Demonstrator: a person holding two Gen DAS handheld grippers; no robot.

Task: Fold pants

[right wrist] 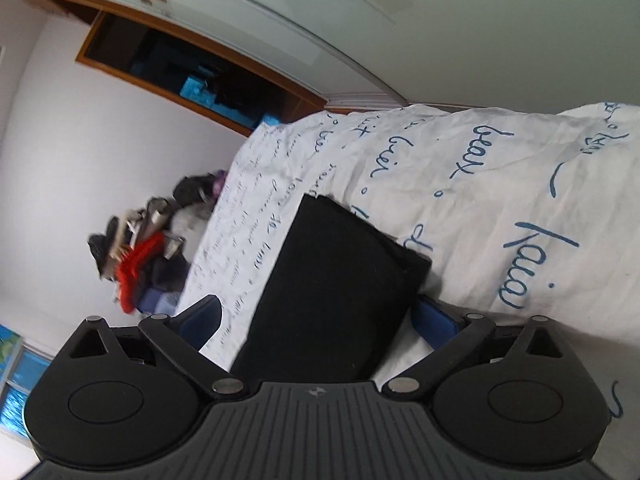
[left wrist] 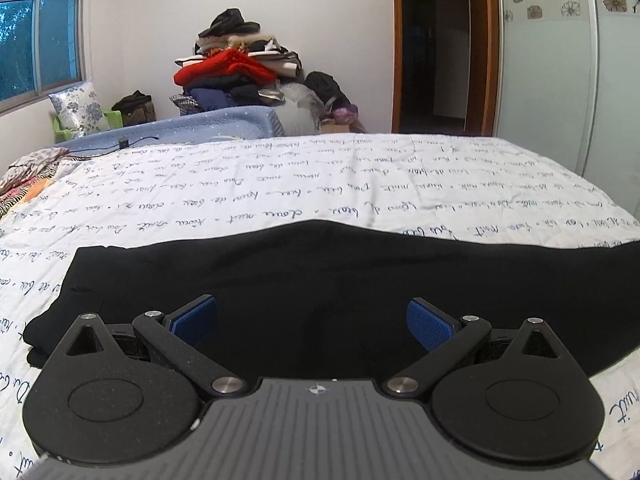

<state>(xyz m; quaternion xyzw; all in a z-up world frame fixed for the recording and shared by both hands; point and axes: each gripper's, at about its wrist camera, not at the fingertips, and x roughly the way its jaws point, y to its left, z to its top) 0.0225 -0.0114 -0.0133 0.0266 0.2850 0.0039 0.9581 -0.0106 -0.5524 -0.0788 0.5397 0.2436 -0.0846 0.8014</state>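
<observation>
Bedroom setting: a bed [left wrist: 360,184] covered by a white quilt printed with blue handwriting fills the middle of both views, with pale walls behind it. Beyond the far edge of the bed, the left wrist view shows a tall pile of clothes [left wrist: 240,76], a red garment prominent in it, stacked against the wall; a window [left wrist: 40,44] sits at the far left, a floral pillow [left wrist: 80,108] stands below it, and a dark doorway with a wooden frame [left wrist: 440,44] opens to the right of the pile. The black pants [left wrist: 340,280] lie flat on the quilt near its close edge, folded into a long band running left to right across the left wrist view. The left gripper [left wrist: 312,322] hangs over the pants with its jaws spread wide; both blue pads [left wrist: 430,322] are clear of the fabric and nothing is gripped. The right wrist view is rolled sideways and slightly blurred. In it, the right gripper [right wrist: 318,320] sits at one end of the pants [right wrist: 336,280], jaws at full spread, the folded end lying between them. Whether either pad touches the cloth cannot be told; no grip is evident.
</observation>
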